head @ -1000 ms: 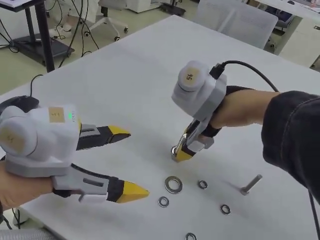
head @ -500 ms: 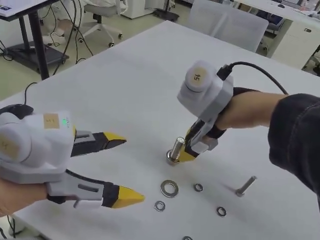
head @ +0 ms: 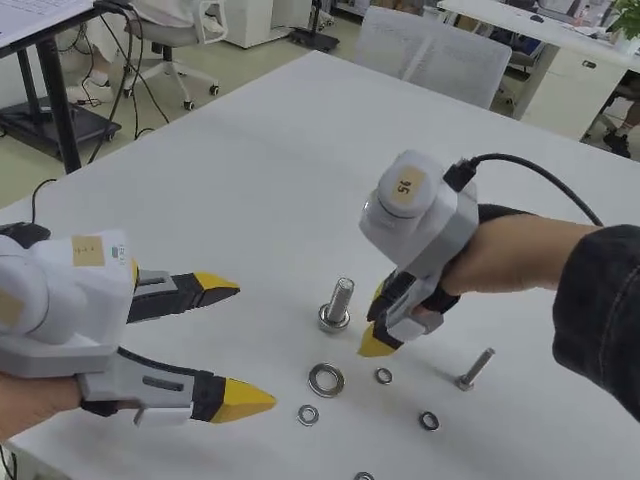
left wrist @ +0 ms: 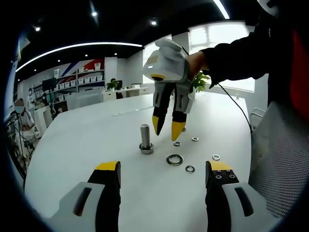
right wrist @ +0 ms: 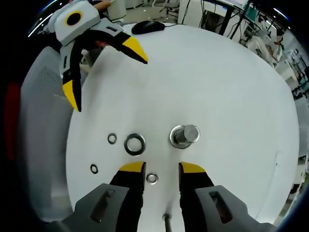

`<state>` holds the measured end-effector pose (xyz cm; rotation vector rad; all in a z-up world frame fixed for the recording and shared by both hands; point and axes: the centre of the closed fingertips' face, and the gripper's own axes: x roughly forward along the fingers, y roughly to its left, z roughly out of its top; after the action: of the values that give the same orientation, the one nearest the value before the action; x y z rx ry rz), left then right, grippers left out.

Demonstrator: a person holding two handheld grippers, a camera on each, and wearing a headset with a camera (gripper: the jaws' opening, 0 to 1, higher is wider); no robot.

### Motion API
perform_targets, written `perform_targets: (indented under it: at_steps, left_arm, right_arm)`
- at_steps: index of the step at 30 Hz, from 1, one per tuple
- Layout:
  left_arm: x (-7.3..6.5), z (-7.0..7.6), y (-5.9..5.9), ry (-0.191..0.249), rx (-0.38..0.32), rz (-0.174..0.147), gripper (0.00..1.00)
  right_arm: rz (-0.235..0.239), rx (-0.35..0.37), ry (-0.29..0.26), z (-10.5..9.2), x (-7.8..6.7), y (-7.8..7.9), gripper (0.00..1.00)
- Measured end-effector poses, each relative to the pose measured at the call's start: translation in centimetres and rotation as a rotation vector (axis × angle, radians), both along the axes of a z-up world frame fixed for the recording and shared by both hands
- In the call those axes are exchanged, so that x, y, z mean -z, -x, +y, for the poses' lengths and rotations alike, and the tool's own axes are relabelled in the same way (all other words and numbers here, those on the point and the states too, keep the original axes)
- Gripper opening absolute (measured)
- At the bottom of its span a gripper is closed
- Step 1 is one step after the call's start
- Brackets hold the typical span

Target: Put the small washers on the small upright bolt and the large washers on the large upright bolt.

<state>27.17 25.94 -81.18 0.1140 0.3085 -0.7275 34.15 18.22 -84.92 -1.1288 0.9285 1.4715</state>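
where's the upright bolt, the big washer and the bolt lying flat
upright bolt [head: 340,296], head view, middle of its threaded shaft
big washer [head: 313,381], head view, left side of its ring
lying bolt [head: 476,367], head view, middle of its shaft

The head view looked down on the white surface [head: 250,150] from near. The left gripper view faced low across it, the right gripper view straight down; all shared the large upright bolt [head: 337,302].

Large bolt [head: 337,303] upright, washers [head: 314,381] loose nearby
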Motion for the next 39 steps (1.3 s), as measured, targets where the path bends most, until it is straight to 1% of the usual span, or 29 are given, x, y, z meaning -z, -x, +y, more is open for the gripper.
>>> perform_targets:
  at_steps: [8,11,15,21,28,32,36,39]
  left_arm:
    - [-0.1,-0.1,0.0,-0.003,0.003,0.0,0.7]
    - [-0.1,-0.1,0.1,-0.002,0.002,0.0,0.7]
    - [-0.1,-0.2,0.1,-0.004,0.005,0.001,0.69]
    - [-0.2,-0.2,0.1,-0.008,0.005,0.0,0.69]
    - [-0.2,-0.1,0.2,-0.006,-0.002,-0.001,0.69]
    - [-0.2,-0.2,0.2,-0.007,-0.001,-0.002,0.69]
    - [-0.3,-0.2,0.2,-0.006,-0.002,-0.001,0.68]
    - [-0.3,-0.2,0.2,-0.007,-0.003,-0.002,0.68]
  right_arm:
    - [0.019,-0.011,-0.01,-0.3,0.8,2.0,0.29]
    - [0.03,-0.02,-0.014,-0.1,1.2,2.9,0.29]
    - [0.036,-0.033,-0.01,0.2,1.9,3.6,0.3]
    - [0.034,-0.038,-0.019,1.1,2.3,3.8,0.3]
    - [0.034,-0.05,-0.005,1.4,2.9,3.9,0.3]
    - [0.03,-0.058,-0.003,1.6,2.9,4.1,0.3]
    - [0.003,-0.082,0.006,1.7,3.0,4.1,0.29]
    - [-0.001,-0.08,0.009,1.6,3.0,4.1,0.29]
